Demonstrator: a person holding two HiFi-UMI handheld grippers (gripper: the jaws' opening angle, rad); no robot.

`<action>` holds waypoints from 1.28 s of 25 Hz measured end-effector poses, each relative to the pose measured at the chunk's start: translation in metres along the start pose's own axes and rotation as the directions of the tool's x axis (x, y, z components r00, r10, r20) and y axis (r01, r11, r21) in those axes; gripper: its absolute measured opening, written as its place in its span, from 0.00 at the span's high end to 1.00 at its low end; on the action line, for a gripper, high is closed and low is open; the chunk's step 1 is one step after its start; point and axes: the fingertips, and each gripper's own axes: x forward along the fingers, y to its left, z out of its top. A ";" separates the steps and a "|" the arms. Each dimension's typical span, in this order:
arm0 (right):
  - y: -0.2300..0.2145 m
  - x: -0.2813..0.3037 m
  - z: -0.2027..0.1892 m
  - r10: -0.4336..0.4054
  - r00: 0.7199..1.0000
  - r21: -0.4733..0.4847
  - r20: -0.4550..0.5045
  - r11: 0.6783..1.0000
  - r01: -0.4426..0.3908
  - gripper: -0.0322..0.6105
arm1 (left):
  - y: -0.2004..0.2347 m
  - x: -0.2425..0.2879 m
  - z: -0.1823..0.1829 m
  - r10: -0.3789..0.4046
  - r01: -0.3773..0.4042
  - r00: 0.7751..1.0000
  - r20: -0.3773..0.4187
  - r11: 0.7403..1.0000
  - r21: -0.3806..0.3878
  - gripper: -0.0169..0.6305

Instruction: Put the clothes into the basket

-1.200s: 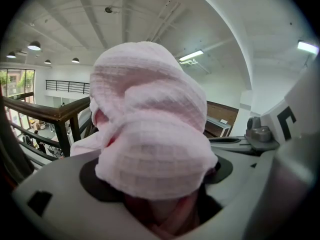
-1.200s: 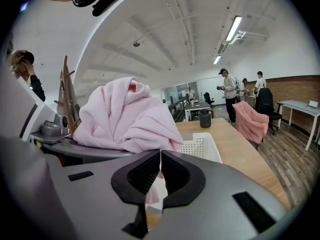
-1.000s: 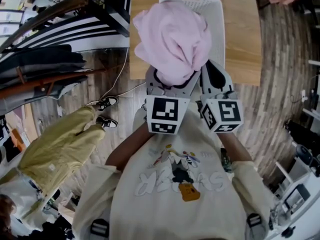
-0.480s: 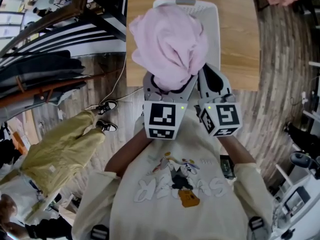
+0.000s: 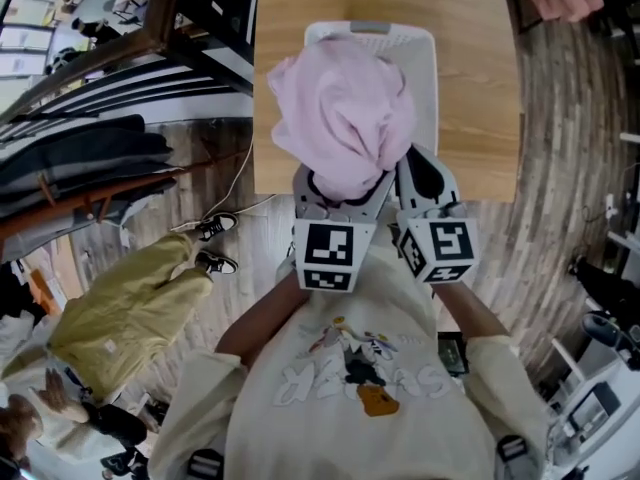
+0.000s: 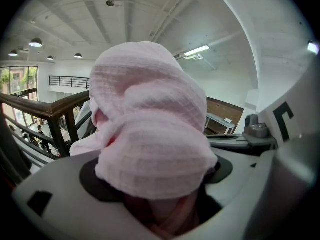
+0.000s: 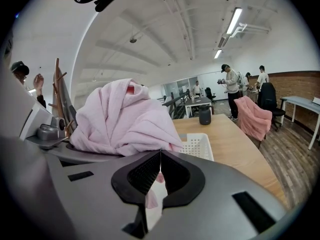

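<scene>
Above the near edge of the light wooden table [image 5: 480,88], the head view shows a bundled pink waffle-weave cloth [image 5: 340,108] held in the air over a white perforated plastic basket [image 5: 425,58]. The basket stands on the table about midway along that near edge. The left gripper [image 5: 342,178] holds the bundle from below, and the right gripper [image 5: 425,168] sits just beside it on the right, its tips at the edge of the cloth. Both are gripped by a person in a cream printed sweatshirt [image 5: 350,388].

From the left gripper view, the cloth [image 6: 150,134] fills the space between the jaws of the left gripper [image 6: 157,176], which stand wide apart and clasp the bundle on both sides.

From the right gripper view, the jaws of the right gripper [image 7: 160,154] meet at their tips. A thin strip of pink shows in the slit behind them, so they seem to nip a fold of the cloth [image 7: 120,119], though the slit is narrow. Beyond the tips the basket [image 7: 197,146] stands on the table [image 7: 235,144], lower than the bundle.
</scene>
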 end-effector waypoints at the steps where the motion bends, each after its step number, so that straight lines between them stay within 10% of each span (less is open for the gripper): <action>1: -0.001 0.001 -0.002 -0.002 1.000 0.003 -0.008 1.000 0.002 0.91 | 0.000 0.002 -0.002 -0.002 0.002 1.000 -0.008 1.000 -0.004 0.32; 32: -0.045 0.059 -0.032 -0.055 0.993 0.067 -0.105 0.996 0.063 0.92 | 0.023 0.072 -0.034 0.023 -0.031 0.993 -0.113 0.997 -0.065 0.32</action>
